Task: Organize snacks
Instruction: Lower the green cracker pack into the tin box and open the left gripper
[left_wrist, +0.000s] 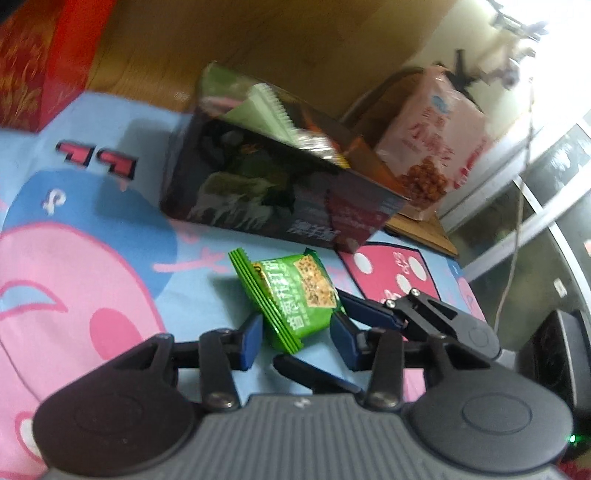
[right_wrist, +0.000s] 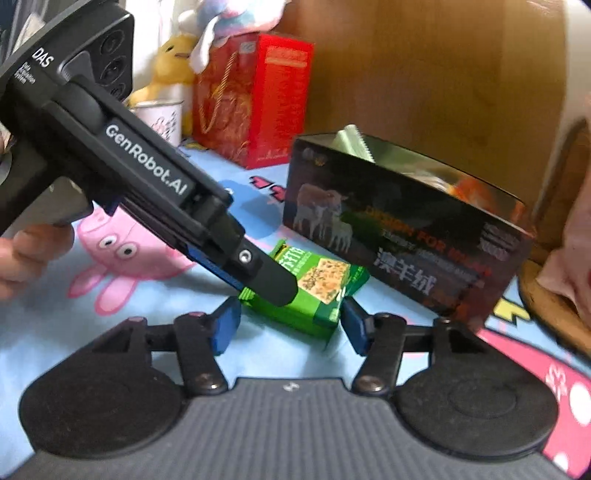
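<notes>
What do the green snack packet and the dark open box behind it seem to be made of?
Green snack packet: thin glossy plastic film, judging by its crimped, ridged seal edge and sheen. Dark box: probably printed cardboard with a glossy, maybe foil-lined finish; straight folded edges and a reflective inner wall suggest it.

A cartoon-print cloth (right_wrist: 55, 332) covers the bed; on it lie a green snack packet (right_wrist: 317, 291), a dark box (right_wrist: 402, 236) and a red gift bag (right_wrist: 255, 99).

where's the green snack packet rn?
The green snack packet lies on the cartoon cloth, just in front of the dark open box. In both wrist views it sits between the open fingers of the left gripper and right gripper.
</notes>
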